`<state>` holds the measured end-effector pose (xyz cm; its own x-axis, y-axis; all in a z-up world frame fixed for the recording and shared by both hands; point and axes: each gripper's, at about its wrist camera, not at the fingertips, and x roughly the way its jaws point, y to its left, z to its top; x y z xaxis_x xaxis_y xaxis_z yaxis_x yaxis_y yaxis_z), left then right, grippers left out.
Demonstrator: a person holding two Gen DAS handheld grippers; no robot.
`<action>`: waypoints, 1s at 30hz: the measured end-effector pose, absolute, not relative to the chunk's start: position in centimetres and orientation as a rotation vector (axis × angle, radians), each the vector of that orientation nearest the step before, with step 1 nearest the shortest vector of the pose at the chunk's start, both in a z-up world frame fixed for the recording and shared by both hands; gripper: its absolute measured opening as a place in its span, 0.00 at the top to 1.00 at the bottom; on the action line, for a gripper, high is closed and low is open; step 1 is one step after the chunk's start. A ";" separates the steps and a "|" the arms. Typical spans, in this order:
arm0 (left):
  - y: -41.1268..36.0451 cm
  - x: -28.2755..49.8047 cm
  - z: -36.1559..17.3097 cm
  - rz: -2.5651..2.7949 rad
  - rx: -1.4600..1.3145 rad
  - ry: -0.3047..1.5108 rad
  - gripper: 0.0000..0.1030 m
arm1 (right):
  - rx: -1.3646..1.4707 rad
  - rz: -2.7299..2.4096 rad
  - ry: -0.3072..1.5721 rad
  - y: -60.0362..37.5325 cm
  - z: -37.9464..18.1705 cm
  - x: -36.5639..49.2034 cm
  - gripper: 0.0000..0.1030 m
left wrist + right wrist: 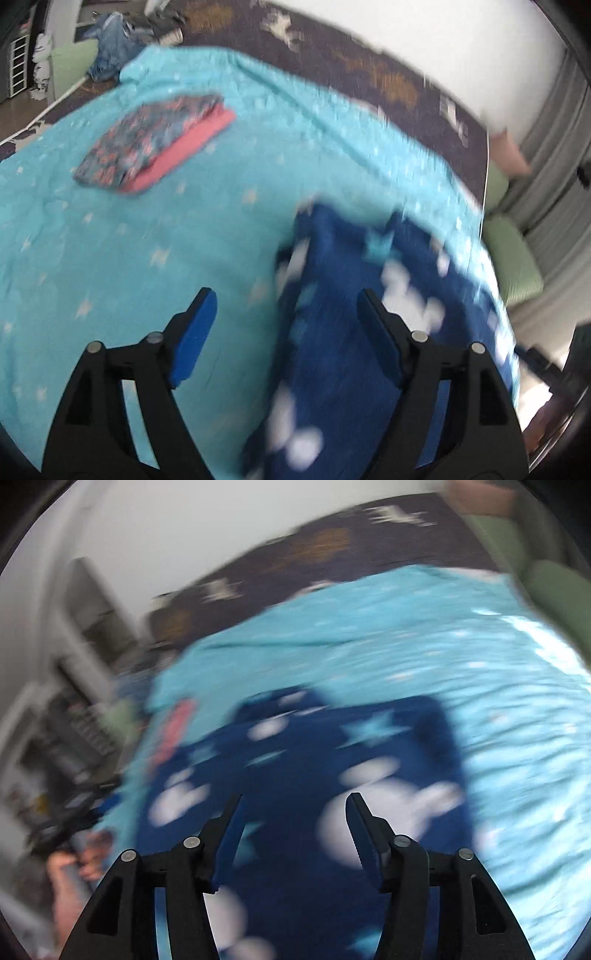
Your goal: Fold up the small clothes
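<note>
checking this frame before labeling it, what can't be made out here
- Right wrist view: motion blur smears the navy garment; its white shapes and its edges are unreadable.
- Left wrist view: the garment's near end is cut off by the bottom edge and the left gripper.
- Folded pile: blurred, item count unclear.
- Right gripper: open, but blur hides whether it touches the cloth.

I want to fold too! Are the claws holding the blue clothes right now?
No. The left claw and right claw are both open, hovering over the dark blue garment on the turquoise blanket. Nothing is held.
</note>
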<state>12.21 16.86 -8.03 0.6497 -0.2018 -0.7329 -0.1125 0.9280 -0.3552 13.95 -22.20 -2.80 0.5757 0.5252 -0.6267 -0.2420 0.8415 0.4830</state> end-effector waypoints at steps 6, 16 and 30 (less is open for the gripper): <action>17.3 8.6 -12.7 -0.166 -0.510 1.027 0.24 | 0.349 0.652 0.939 -17.3 -5.2 11.5 0.44; 15.7 6.9 -13.1 -0.266 -0.482 1.021 0.65 | 0.319 0.537 1.042 -16.4 -10.2 12.2 0.41; 14.9 6.2 -8.0 -0.296 -0.481 0.884 0.77 | 0.261 0.580 1.089 -14.5 -11.3 10.0 0.35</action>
